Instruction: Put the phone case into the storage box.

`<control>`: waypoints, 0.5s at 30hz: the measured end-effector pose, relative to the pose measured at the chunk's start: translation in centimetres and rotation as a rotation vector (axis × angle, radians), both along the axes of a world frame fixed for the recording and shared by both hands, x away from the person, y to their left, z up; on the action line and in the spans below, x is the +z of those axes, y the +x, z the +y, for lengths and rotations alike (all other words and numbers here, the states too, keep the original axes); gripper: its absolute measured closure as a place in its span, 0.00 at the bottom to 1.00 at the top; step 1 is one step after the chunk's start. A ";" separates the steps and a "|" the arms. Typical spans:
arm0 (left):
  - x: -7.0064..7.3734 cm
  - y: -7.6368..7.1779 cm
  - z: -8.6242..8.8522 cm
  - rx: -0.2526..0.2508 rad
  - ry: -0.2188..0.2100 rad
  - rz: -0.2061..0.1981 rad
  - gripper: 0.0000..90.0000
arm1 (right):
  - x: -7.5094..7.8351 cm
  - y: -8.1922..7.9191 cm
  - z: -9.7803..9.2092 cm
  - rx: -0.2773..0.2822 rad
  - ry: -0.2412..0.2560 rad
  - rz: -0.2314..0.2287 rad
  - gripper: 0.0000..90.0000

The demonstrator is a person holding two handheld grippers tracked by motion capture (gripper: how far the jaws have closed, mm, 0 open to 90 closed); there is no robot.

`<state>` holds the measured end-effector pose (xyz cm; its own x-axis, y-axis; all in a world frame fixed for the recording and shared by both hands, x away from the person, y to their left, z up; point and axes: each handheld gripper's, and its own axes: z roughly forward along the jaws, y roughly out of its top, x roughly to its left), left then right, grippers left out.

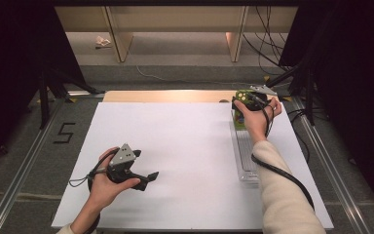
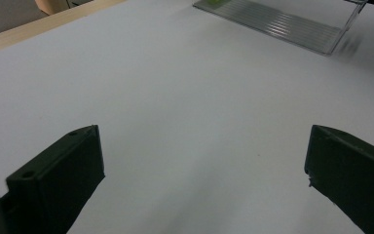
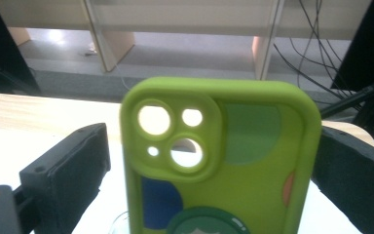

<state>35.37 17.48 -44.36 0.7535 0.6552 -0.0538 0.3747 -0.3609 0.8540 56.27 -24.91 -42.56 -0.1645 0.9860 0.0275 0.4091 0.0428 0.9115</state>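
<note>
On the left of the white counter (image 1: 185,146), a hand holds the left tongs (image 1: 146,178) low over the bare surface, jaws spread wide with nothing between them. In the left gripper view the two black jaws stand far apart above plain white.

Toward the right, a clear plastic rack (image 1: 246,156) with a ribbed base lies along the counter's edge. At its far end stands a lime-green phone case (image 3: 219,161), upright, its camera cut-outs at the top and patches of blue, green and orange on its back.

The right tongs (image 1: 243,105) reach around the case. In the right gripper view the jaws flank its two long edges; whether they press it yet cannot be told.

The case looks light, thin and somewhat flexible, with a smooth, possibly slippery skin. Pinching the two long side edges, below the camera openings, seems the safest hold.
</note>
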 end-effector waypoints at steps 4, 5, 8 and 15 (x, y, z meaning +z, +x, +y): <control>0.0 0.0 0.0 0.002 -0.001 -0.001 0.01 | 0.3 -0.3 -0.2 -0.009 0.009 -0.005 0.05; 0.0 0.0 0.0 0.003 -0.001 -0.001 0.01 | 0.4 -0.4 -0.2 -0.012 0.007 -0.006 0.05; 0.0 0.0 0.0 0.002 0.000 -0.001 0.01 | 0.7 -0.7 -0.3 -0.015 0.017 -0.008 0.05; 0.0 0.0 0.0 0.002 0.002 -0.003 0.01 | 1.5 -1.6 -0.5 -0.019 0.010 -0.016 0.07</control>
